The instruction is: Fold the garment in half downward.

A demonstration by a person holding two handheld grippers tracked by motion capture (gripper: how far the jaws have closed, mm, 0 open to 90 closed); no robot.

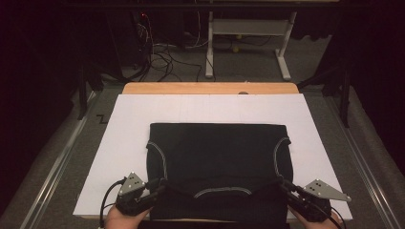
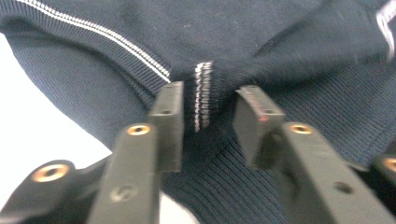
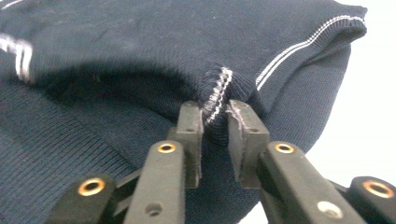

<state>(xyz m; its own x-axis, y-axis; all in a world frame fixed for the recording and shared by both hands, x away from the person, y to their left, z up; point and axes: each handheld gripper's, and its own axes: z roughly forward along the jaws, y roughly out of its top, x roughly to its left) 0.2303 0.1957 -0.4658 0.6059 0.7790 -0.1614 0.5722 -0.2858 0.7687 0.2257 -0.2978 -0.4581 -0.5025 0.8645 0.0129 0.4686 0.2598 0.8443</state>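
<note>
A dark knit garment [image 1: 217, 162] is laid flat on the desk [image 1: 133, 124], long axis from 9 to 3 o'clock. Its near corners are flanked by the left gripper [image 2: 205, 116], jaws parted around a stitched seam, and the right gripper [image 3: 214, 128], jaws narrowed onto a seam fold; a forward fold toward 12 o'clock seems likely.

Dim surroundings, glaring white tabletop [image 1: 129, 143], blurry close-ups
</note>
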